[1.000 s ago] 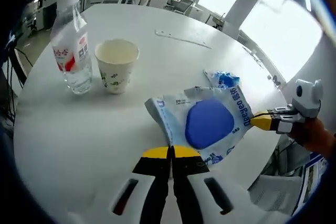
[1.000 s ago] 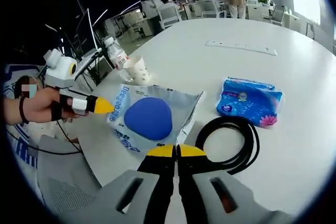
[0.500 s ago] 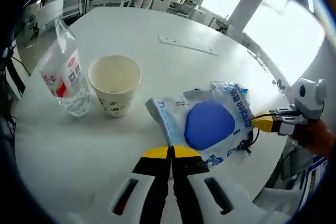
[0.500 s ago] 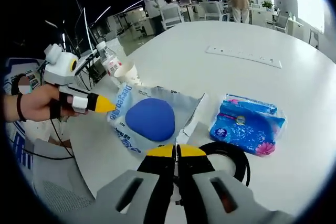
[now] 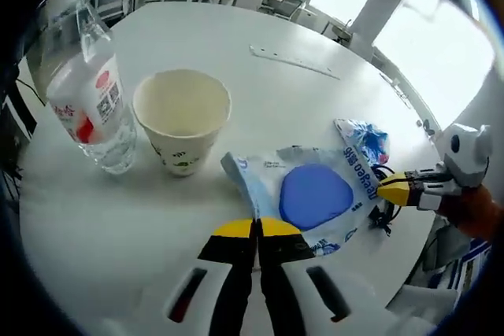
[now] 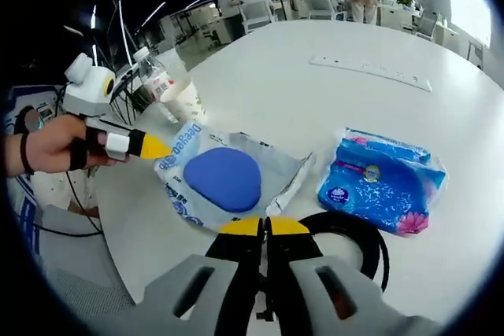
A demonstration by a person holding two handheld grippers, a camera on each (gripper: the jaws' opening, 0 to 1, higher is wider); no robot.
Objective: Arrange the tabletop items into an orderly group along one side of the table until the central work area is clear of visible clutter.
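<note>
Both grippers pinched the pouch (image 5: 315, 194) between them, the left gripper (image 5: 257, 228) closed on one edge, the right gripper (image 6: 264, 227) closed on the opposite one. It hung near the table's (image 5: 236, 76) edge, cup (image 5: 183, 120) and bottle (image 5: 85, 100) just beyond.

Both grippers closed, held low and facing each other.

In the left gripper view, the left gripper (image 5: 257, 229) rises from the bottom with its yellow-tipped jaws pressed together; the right gripper (image 5: 391, 189) comes in from the right edge, tips also together, held by a hand (image 5: 472, 208) of which little shows. In the right gripper view, the right gripper (image 6: 264, 227) has its jaws meeting, seemingly pinching something thin, and the person's left hand (image 6: 55, 147) grips the other tool at the left edge.
</note>
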